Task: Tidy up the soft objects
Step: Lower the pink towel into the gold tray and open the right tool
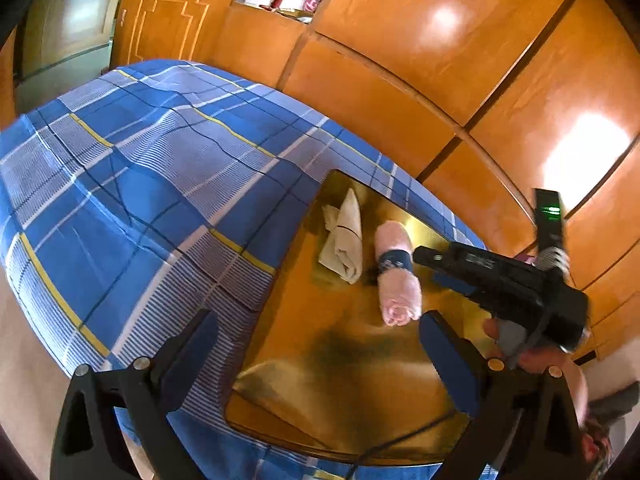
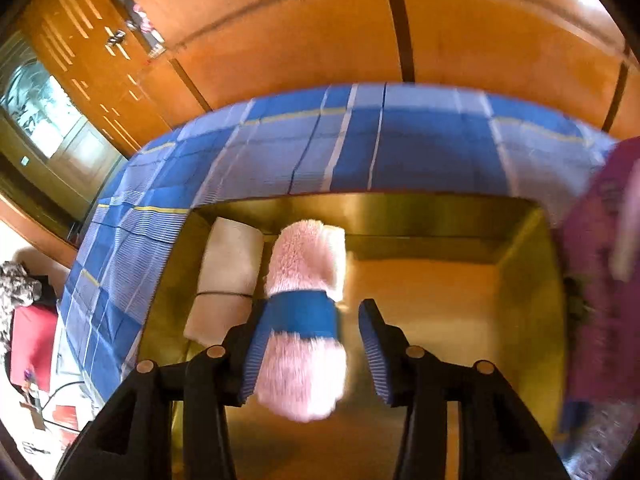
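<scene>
Releasing the pink towel roll (image 2: 304,320) calls for a clean lift: it lies in the gold tray (image 2: 520,280) beside the beige roll (image 2: 228,268), with the right gripper (image 2: 316,348) loosened around it and the left gripper (image 1: 320,352) wide apart, empty.

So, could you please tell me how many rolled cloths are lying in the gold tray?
2: a cream roll at the far left, and a pink banded roll beside it.

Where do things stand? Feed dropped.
Left claw open, empty. Right claw open around pink towel roll in gold tray, beside cream roll.
</scene>
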Available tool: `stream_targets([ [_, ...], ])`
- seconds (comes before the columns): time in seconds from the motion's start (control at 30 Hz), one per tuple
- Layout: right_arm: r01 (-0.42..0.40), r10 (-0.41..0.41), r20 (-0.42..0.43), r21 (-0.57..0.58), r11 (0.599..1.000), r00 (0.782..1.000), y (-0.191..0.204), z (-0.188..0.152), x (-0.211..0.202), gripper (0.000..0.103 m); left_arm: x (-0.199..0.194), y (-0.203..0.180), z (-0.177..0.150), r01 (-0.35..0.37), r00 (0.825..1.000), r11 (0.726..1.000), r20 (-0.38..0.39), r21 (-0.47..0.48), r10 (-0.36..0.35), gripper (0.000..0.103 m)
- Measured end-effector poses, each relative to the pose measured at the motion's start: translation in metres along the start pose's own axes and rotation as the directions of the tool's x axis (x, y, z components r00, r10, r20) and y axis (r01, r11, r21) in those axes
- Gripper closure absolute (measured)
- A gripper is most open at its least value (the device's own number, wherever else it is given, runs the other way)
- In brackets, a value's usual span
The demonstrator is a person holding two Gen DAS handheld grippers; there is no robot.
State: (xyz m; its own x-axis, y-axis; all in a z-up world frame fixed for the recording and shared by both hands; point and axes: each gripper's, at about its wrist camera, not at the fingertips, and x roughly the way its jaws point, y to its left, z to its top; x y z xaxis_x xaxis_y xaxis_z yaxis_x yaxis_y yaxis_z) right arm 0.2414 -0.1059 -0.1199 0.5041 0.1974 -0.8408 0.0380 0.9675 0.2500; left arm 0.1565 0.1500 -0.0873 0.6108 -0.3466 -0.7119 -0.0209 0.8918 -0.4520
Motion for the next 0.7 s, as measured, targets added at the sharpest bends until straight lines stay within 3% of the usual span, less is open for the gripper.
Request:
stream_targets([
  [0.2, -0.057, 0.061, 0.086, -0.043, 0.997, 0.994, -0.001, -0.019, -0.062, 0.058, 0.004, -0.017, -0.01, 0.028, 0.999, 0.999, -0.032, 0.028, -0.027, 0.002],
  [0.4, -0.135, 0.16, 0.205, -0.129, 0.982, 0.966, -0.012, -0.042, -0.139, 0.058, 0.005, -0.046, -0.025, 0.103, 0.994, 0.99, -0.058, 0.092, -0.098, 0.001],
  [0.53, -0.088, 0.138, 0.335, -0.16, 0.983, 0.932, -0.035, -0.059, -0.193, 0.058, 0.006, -0.073, -0.036, 0.162, 0.985, 0.975, -0.085, 0.151, -0.15, 0.0],
  [0.7, 0.01, 0.029, 0.458, -0.084, 0.996, 0.889, -0.084, -0.077, -0.244, 0.058, 0.006, -0.104, -0.047, 0.206, 0.976, 0.952, -0.114, 0.227, -0.184, 0.0],
])
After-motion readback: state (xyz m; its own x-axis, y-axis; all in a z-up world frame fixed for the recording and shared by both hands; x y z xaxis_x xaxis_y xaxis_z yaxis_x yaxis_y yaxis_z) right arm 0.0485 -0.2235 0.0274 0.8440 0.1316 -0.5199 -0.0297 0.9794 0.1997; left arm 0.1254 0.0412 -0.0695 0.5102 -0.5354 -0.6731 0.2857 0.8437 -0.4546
